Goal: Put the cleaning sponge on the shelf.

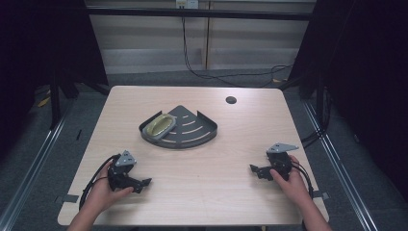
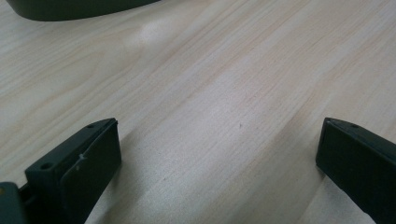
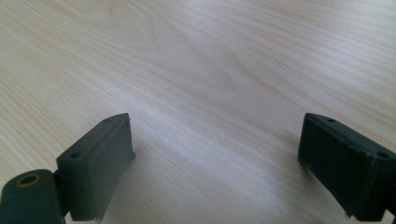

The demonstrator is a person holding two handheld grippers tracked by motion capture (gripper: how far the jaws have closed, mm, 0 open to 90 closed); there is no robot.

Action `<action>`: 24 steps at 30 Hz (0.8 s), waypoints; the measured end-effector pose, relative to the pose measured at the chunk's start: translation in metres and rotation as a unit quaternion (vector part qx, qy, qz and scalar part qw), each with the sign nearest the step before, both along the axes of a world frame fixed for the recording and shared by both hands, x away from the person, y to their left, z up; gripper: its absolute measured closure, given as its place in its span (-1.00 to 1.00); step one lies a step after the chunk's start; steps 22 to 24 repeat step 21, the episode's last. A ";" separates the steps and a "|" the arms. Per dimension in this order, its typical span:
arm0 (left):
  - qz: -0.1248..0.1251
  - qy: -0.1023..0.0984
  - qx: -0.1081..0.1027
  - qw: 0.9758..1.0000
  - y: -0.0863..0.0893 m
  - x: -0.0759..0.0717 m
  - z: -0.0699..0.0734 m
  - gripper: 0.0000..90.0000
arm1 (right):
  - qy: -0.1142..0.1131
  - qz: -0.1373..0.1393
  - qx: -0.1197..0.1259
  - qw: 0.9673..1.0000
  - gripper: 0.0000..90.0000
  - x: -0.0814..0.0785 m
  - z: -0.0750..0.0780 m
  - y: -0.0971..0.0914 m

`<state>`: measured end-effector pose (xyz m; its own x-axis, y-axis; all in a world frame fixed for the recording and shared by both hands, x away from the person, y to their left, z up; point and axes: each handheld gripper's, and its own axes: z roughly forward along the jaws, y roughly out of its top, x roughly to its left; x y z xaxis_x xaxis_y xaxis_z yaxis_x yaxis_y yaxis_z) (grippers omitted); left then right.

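My left gripper (image 1: 126,177) lay nearer the dark corner tray (image 1: 195,137) ahead, both grippers' fingers (image 2: 77,168) apart over bare desk (image 1: 207,183).

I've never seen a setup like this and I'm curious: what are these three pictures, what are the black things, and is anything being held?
The high view looks down on a wooden table. A person holds a hand-operated gripper in each hand: the left gripper and the right gripper. The other two pictures come from cameras riding on those grippers, looking along their black jaws. Both stand wide apart over bare wood, so nothing is held. On the table lies a dark fan-shaped tray with a yellowish oval object in it.
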<state>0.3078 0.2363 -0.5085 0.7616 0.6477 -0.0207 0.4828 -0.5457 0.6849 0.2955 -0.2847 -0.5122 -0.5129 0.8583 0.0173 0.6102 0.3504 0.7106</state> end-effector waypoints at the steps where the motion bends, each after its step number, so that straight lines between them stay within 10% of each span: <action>1: 0.001 0.001 -0.001 1.000 0.000 0.000 0.000 -1.00 | 0.000 0.000 -0.001 1.000 -0.79 0.000 0.000 0.000; 24: -0.003 -0.006 -0.008 1.000 0.002 -0.001 -0.001 -1.00 | 0.002 -0.003 0.003 1.000 -0.79 0.000 0.000 0.000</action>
